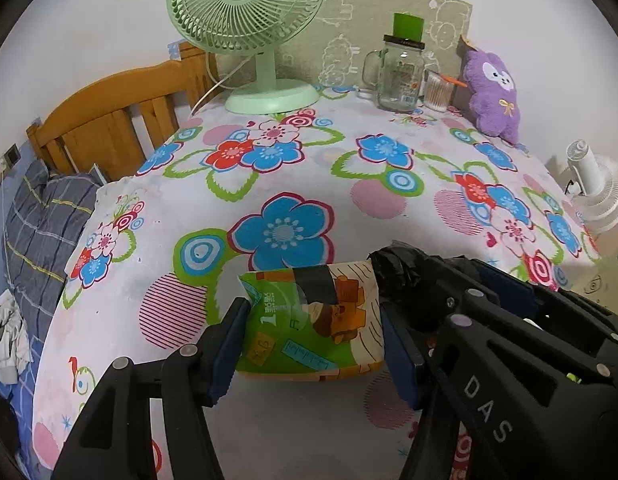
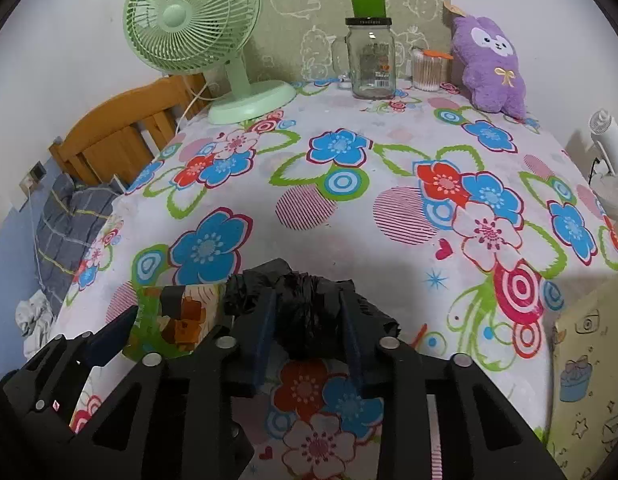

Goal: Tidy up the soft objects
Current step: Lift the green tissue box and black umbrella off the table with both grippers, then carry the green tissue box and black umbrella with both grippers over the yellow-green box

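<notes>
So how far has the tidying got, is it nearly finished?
Nothing looks put away yet. In hand: the left gripper has its pads against the green and orange printed soft packet, and the right gripper is shut on the crumpled black plastic bag, both low over the flowered tablecloth. Left: setting those two down somewhere, and perhaps the purple plush toy at the back.

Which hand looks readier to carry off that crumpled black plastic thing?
The right gripper: its jaws already pinch the black plastic bundle. The left gripper is busy holding the green tissue pack.
</notes>
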Action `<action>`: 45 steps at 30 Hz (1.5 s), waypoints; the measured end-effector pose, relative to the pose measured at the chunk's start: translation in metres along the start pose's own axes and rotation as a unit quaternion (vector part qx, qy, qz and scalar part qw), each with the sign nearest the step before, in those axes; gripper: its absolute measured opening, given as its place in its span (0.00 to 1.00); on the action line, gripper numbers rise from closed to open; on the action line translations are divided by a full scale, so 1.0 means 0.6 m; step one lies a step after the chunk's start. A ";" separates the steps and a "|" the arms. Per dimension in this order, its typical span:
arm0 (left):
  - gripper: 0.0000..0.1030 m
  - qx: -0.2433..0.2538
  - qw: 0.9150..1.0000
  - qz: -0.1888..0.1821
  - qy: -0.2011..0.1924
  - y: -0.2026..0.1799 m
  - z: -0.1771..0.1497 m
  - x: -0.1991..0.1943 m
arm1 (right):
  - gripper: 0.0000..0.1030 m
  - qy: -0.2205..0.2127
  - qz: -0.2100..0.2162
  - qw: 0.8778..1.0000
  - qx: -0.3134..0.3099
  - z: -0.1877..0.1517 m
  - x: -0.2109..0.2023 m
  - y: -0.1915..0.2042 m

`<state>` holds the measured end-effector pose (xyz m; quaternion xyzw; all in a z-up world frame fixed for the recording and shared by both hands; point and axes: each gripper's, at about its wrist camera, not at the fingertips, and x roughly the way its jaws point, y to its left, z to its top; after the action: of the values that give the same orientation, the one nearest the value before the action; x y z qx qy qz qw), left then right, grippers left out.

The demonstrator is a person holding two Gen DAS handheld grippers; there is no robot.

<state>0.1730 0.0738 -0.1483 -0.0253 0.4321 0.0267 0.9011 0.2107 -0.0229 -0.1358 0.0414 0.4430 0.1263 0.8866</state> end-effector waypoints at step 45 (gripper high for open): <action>0.64 0.030 0.995 -0.018 -0.093 -0.097 0.004 -0.192 | 0.30 -0.099 -0.014 0.995 0.011 -0.008 -0.233 -0.057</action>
<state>0.1068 0.0131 -0.0558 -0.0040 0.3465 -0.0005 0.9381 0.1328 -0.0924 -0.0369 0.0572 0.3551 0.1041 0.9272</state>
